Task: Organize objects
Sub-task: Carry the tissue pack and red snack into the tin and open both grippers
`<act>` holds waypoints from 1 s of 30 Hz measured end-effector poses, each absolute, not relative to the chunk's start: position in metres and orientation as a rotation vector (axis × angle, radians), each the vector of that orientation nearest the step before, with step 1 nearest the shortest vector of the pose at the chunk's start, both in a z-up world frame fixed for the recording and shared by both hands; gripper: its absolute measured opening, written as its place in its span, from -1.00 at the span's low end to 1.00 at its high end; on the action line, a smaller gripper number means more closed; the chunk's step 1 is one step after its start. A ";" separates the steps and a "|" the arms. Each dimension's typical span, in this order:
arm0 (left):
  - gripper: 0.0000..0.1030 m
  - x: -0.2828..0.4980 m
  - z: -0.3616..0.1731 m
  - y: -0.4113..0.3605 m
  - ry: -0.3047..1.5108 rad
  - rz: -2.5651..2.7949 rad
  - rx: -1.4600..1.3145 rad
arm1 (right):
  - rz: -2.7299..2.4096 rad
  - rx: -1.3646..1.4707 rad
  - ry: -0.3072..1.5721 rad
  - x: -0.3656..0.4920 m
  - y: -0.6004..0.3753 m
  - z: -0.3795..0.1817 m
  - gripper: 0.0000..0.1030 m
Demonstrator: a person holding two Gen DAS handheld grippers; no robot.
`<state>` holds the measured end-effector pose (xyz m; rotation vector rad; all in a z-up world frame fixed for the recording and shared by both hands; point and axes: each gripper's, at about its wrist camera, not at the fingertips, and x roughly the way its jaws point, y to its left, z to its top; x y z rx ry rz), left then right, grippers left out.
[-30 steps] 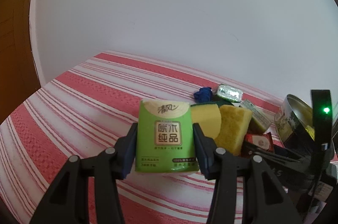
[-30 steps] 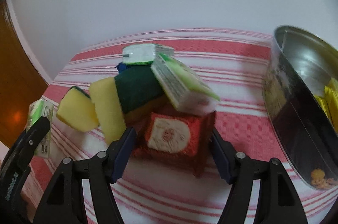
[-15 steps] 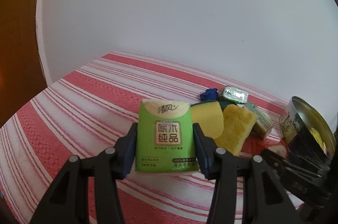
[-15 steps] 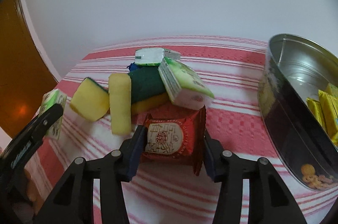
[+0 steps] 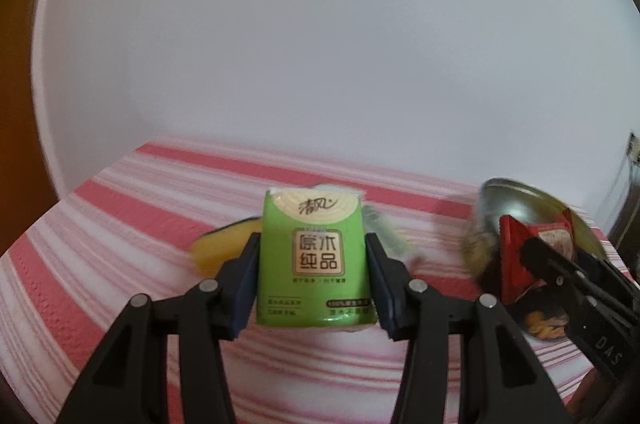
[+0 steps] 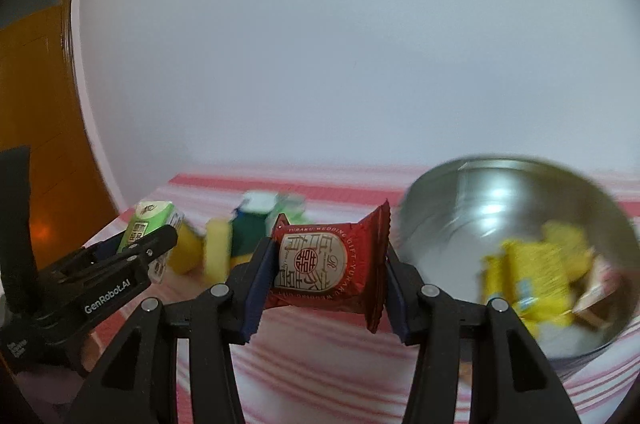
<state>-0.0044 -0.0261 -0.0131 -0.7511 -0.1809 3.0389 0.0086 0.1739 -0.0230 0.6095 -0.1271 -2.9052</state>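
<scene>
Right gripper (image 6: pixel 326 270) pinches the red snack (image 6: pixel 328 266) flat-on, jaws pressed against its two side edges, packet upright with its long axis running 9 to 3 between them, clear of the worktop (image 6: pixel 320 376). The tin (image 6: pixel 436 200) sits at 3 o'clock from the snack, just beside it, mouth tipped toward the camera. Likely next move is a short carry to 3 o'clock and a drop; the right gripper is the nearer one, the snack's right crimped edge almost at the tin's rim.

Tin contents: several yellow packets (image 6: pixel 532 276) piled inside, plus something pale at the far right, too blurred to name.

Left gripper (image 5: pixel 314 270) pinches the green tissue pack (image 5: pixel 314 260), jaws tight on its left and right sides, pack upright, long axis 12 to 6, held above the striped cloth. The tin is at 3 o'clock from it, well apart, with the right gripper and snack in between.

Loose pile on the worktop at 9 to 10 o'clock from the snack: yellow sponges (image 6: pixel 218 254), a dark green scourer (image 6: pixel 248 236), more green-white packs. Blurred, count unclear.
</scene>
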 end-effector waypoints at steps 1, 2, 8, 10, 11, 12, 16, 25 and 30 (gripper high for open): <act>-0.05 -0.004 -0.011 -0.019 -0.173 3.027 -0.735 | -2.929 0.586 -0.119 0.012 0.182 -0.020 0.03; -0.05 -0.006 -0.008 -0.011 -0.164 3.010 -0.718 | -2.950 0.565 -0.115 0.014 0.190 -0.018 0.03; -0.05 -0.012 0.000 0.045 -0.133 2.895 -0.672 | -3.100 0.509 -0.089 0.023 0.248 -0.010 0.03; -0.05 -0.014 0.001 0.068 -0.102 2.865 -0.649 | -3.143 0.511 -0.091 0.024 0.269 -0.010 0.03; -0.05 -0.015 0.002 0.075 -0.095 2.853 -0.644 | -3.164 0.509 -0.092 0.024 0.278 -0.009 0.03; -0.05 -0.017 0.002 0.083 -0.086 2.837 -0.640 | -3.187 0.507 -0.097 0.023 0.286 -0.009 0.03; -0.05 -0.019 0.005 0.120 -0.040 2.787 -0.601 | -3.252 0.491 -0.148 0.021 0.318 -0.004 0.03; -0.05 -0.032 -0.007 0.180 0.017 2.703 -0.609 | -3.348 0.509 -0.144 0.008 0.351 -0.003 0.03; -0.05 -0.035 -0.010 0.194 0.041 2.675 -0.622 | -3.380 0.520 -0.091 0.004 0.350 -0.003 0.03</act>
